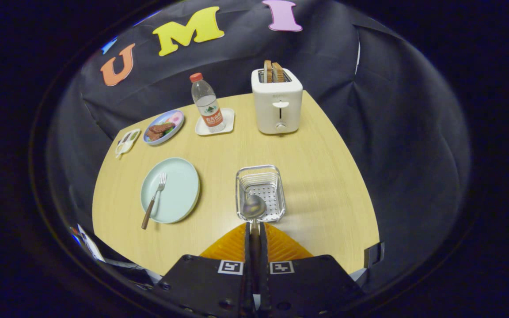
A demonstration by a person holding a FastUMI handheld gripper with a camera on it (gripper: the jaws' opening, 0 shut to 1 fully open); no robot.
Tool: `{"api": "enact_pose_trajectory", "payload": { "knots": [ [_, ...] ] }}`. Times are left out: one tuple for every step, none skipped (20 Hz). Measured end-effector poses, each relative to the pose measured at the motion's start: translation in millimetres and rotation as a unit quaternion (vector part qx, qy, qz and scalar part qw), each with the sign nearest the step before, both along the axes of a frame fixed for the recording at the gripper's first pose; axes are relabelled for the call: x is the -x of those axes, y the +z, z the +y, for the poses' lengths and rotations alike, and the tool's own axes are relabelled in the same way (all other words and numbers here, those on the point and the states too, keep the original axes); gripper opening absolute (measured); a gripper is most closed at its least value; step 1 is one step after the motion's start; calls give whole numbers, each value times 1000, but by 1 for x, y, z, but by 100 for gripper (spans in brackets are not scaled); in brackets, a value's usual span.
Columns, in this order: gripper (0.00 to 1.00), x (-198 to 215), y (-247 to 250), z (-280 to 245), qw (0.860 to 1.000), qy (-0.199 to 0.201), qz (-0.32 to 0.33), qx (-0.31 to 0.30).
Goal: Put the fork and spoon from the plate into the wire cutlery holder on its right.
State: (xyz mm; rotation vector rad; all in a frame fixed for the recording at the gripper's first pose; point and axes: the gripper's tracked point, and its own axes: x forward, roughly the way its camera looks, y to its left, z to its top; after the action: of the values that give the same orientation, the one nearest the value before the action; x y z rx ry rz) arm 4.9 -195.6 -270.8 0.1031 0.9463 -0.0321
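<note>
My gripper [255,227] is shut on the handle of a metal spoon [254,206], whose bowl sticks out ahead of the fingers over the near end of the wire cutlery holder [261,172]. The holder is a small chrome basket with a perforated bottom, standing on the wooden table [316,176] just beyond the fingers. To its left lies a pale green plate [179,185]. A fork [154,198] with a brown handle rests on that plate, tines pointing away, handle hanging over the near rim.
At the back of the table stands a white toaster [277,106] with bread in it. A water bottle [207,104] stands on a white tray, a blue plate [164,126] with food lies left of it, and a small white dish [126,142] lies at the left edge.
</note>
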Motion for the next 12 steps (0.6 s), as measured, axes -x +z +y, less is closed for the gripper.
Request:
{"api": "enact_pose_trajectory", "payload": {
  "knots": [
    [7, -2, 0, -1, 1000, -1, -1, 3],
    [7, -4, 3, 1, 1000, 0, -5, 2],
    [10, -9, 6, 1, 1000, 0, -11, 4],
    [11, -12, 11, 1, 1000, 1, -19, 4],
    [12, -16, 14, 2, 1000, 2, -26, 7],
    [18, -20, 19, 1, 999, -1, -32, 10],
    [23, -23, 22, 1, 999, -3, -38, 11],
    [28, -24, 25, 4, 999, -2, -41, 7],
    [30, -25, 24, 7, 999, -2, -41, 5],
    [37, -25, 25, 9, 999, 1, -43, 4],
    [45, -26, 25, 11, 999, 2, -46, 5],
    [52, -27, 25, 12, 999, 2, -47, 6]
  ]
}}
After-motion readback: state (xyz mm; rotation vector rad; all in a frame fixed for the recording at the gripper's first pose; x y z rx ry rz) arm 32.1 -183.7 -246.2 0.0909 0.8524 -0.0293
